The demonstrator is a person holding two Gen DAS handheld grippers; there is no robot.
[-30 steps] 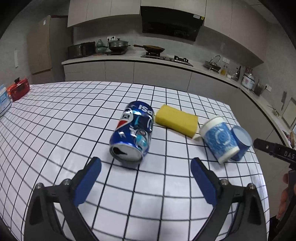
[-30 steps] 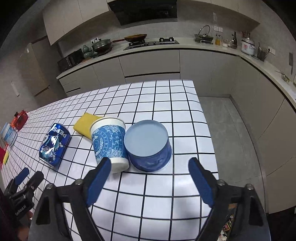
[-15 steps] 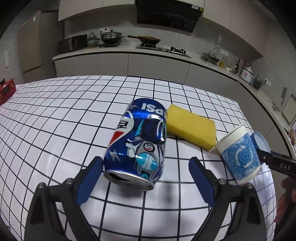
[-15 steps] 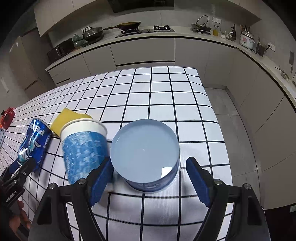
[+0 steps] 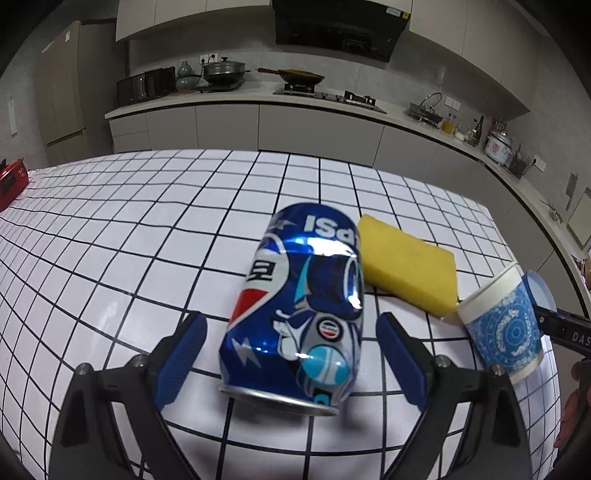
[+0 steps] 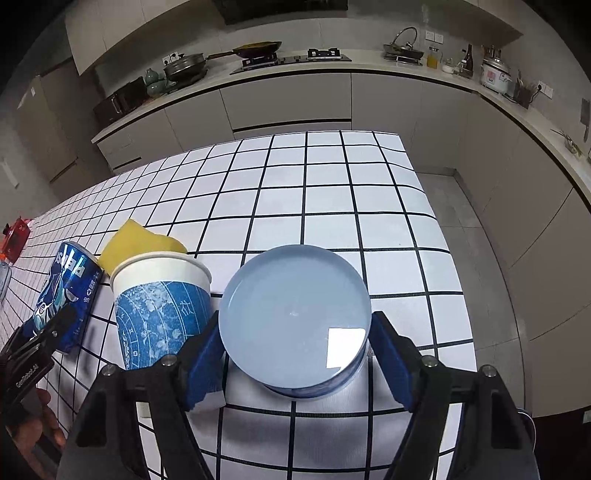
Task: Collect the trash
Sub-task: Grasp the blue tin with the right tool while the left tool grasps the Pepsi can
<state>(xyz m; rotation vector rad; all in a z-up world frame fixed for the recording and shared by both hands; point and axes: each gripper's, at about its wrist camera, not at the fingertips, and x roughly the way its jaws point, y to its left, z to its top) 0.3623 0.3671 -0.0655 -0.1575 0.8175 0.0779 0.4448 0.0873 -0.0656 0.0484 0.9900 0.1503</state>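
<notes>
progress: nothing collected yet | left hand-held gripper (image 5: 291, 363) jaws apart, dented Pepsi can (image 5: 299, 306) lying between them on tabletop (image 5: 110, 236) | right hand-held gripper (image 6: 295, 365) jaws apart, straddling upturned blue cup (image 6: 294, 319) | patterned paper cup (image 6: 160, 302) just left of it | remaining: all grasps

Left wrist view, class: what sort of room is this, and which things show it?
Most likely a home kitchen: a wok on a gas hob, an extractor hood above, and a rice cooker on the counter.
</notes>
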